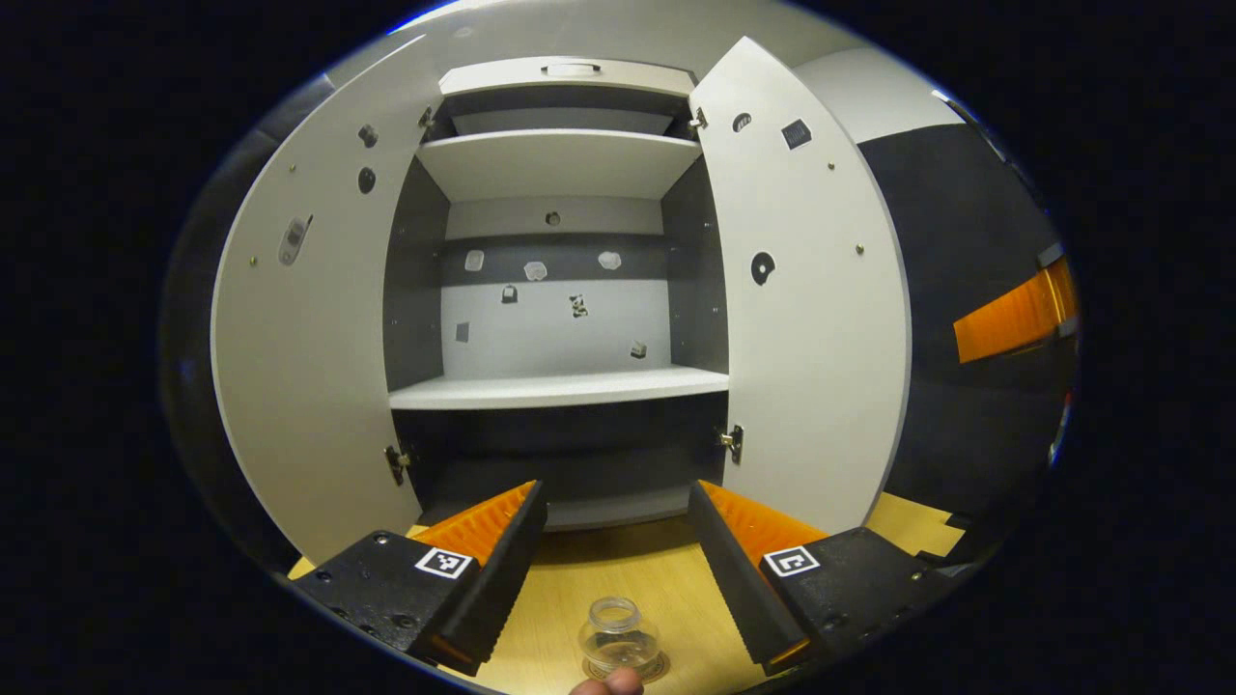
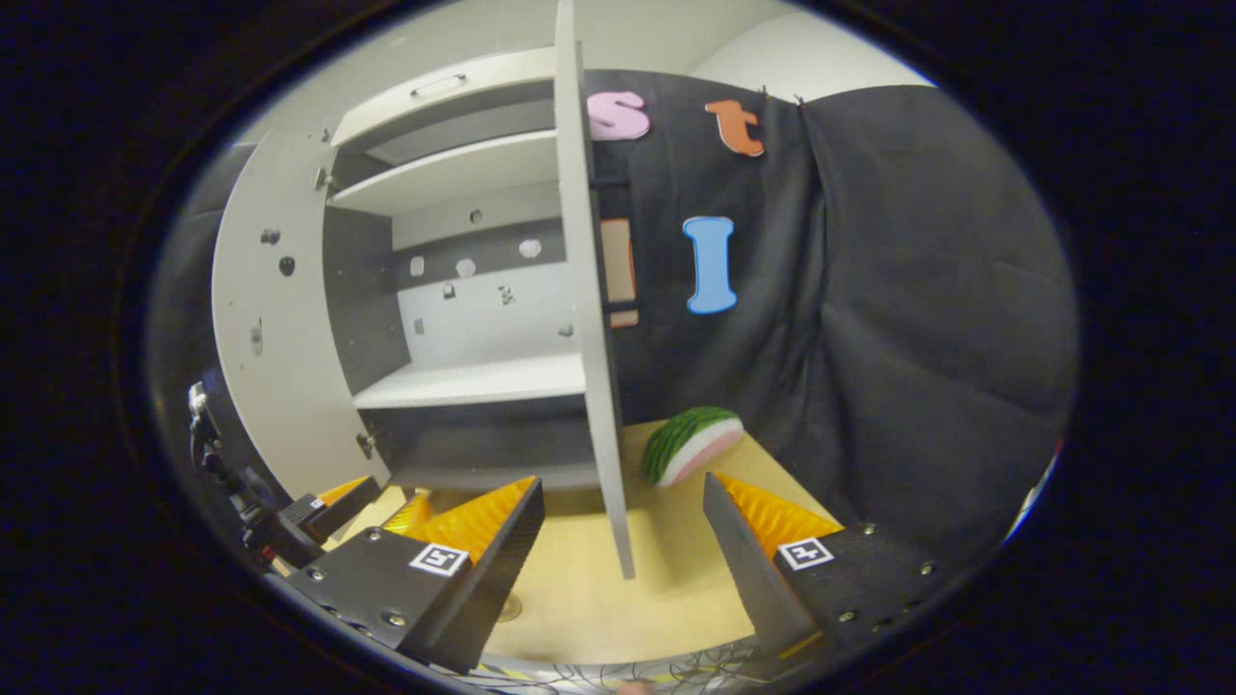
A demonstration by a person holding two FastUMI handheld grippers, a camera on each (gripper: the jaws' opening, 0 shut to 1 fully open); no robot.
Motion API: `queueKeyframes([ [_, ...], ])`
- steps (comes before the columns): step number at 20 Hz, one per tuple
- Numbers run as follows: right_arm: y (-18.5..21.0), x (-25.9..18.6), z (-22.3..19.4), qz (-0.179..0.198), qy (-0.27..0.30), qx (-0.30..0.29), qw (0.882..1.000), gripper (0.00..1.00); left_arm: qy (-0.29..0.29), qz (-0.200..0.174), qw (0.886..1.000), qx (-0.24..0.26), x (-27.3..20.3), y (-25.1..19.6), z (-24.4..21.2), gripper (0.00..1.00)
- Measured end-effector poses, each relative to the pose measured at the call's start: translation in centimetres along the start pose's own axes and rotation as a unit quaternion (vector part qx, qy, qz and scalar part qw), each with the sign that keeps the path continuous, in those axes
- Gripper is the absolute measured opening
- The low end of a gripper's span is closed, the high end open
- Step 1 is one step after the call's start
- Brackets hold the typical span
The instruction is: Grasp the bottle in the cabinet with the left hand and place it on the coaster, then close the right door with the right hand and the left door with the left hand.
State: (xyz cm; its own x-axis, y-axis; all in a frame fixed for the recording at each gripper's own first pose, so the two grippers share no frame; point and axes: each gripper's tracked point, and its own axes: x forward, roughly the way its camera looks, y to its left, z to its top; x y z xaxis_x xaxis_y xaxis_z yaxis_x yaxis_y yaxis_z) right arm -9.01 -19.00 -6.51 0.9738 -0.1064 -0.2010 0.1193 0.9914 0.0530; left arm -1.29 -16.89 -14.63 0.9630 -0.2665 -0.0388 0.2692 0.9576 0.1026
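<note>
A small clear bottle (image 1: 618, 632) without a cap stands upright on a round coaster (image 1: 626, 668) on the wooden table, close below the camera in the left gripper view. My left gripper (image 1: 618, 502) is open, its fingers apart and above the bottle, touching nothing. The cabinet (image 1: 560, 386) faces me with its left door (image 1: 299, 367) and right door (image 1: 811, 319) swung wide open. In the right gripper view my right gripper (image 2: 623, 492) is open, with the right door (image 2: 591, 338) seen edge-on and its lower corner between the fingers, untouched. The left gripper (image 2: 328, 507) shows at the lower left.
The cabinet shelves (image 1: 560, 389) hold nothing; small stickers dot the back panel. A watermelon-slice toy (image 2: 690, 442) lies on the table right of the right door, against the black cloth wall. A person's fingertip (image 1: 608, 683) shows at the bottom edge. Cables (image 2: 618, 666) lie along the table front.
</note>
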Motion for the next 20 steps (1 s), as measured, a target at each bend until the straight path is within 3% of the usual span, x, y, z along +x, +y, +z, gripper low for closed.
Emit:
queueKeyframes([
  [6,-2.1,3.0,6.3,0.019,-0.051,0.004,0.999,1.00,-0.002,0.017,1.000,-0.021,-1.1,1.4,3.3,0.94],
  [10,-2.6,5.2,8.3,0.032,-0.065,0.004,0.997,1.00,0.006,0.049,0.999,-0.012,-1.8,3.3,3.3,0.94],
  [20,-1.8,7.6,9.5,0.070,-0.073,-0.004,0.995,0.98,0.049,0.108,0.992,-0.030,-2.8,7.1,1.1,0.94],
])
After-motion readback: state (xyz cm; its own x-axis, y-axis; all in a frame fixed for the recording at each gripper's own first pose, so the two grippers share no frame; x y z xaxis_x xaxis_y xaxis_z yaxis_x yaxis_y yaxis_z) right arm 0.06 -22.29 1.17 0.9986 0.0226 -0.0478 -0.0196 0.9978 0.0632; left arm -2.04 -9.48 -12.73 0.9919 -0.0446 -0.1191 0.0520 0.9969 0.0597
